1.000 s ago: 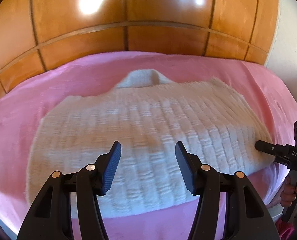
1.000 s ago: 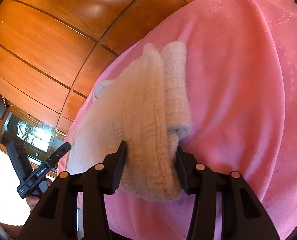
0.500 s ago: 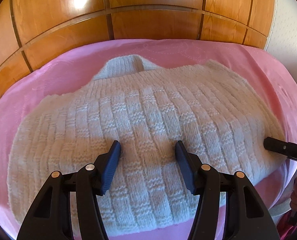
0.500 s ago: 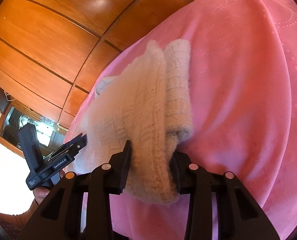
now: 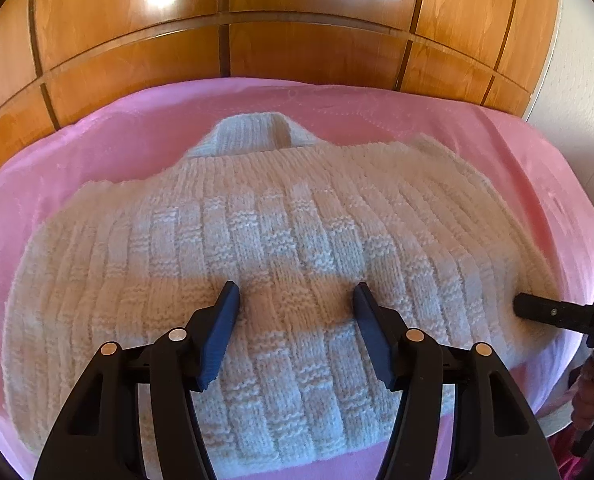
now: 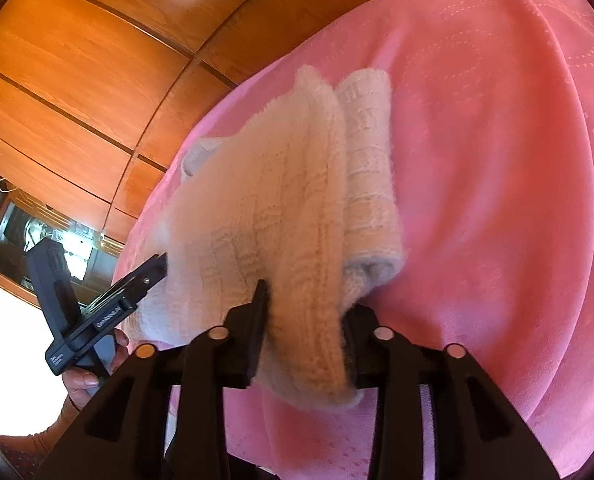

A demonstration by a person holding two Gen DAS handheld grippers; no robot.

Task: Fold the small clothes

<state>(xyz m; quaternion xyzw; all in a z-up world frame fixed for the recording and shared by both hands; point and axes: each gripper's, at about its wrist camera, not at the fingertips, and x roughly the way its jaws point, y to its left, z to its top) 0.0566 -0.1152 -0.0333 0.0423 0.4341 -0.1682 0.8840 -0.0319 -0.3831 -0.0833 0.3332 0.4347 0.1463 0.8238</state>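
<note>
A small cream knitted sweater (image 5: 281,264) lies flat on the pink cloth (image 5: 109,140) that covers the table, its collar toward the far side, where the wood-panelled wall (image 5: 317,8) rises behind. The fold looks to be just starting. At the sweater's right edge the right gripper (image 6: 303,320) is clamped on a bunched fold of knit; its jaws have just been closing, with the wool pressed between the pads. The left gripper (image 5: 295,312) hangs over the middle of the garment near its near hem, jaws standing apart with nothing pinched between them; whether the tips touch the wool I cannot tell. From here I would judge the next move to be carrying the pinched right side up and across toward the left, while the left gripper either pins the centre as a crease line or takes hold of the hem. The knit is thick and soft, so it may sag or slip unless lifted evenly. No basket, box or other container is in sight.
</note>
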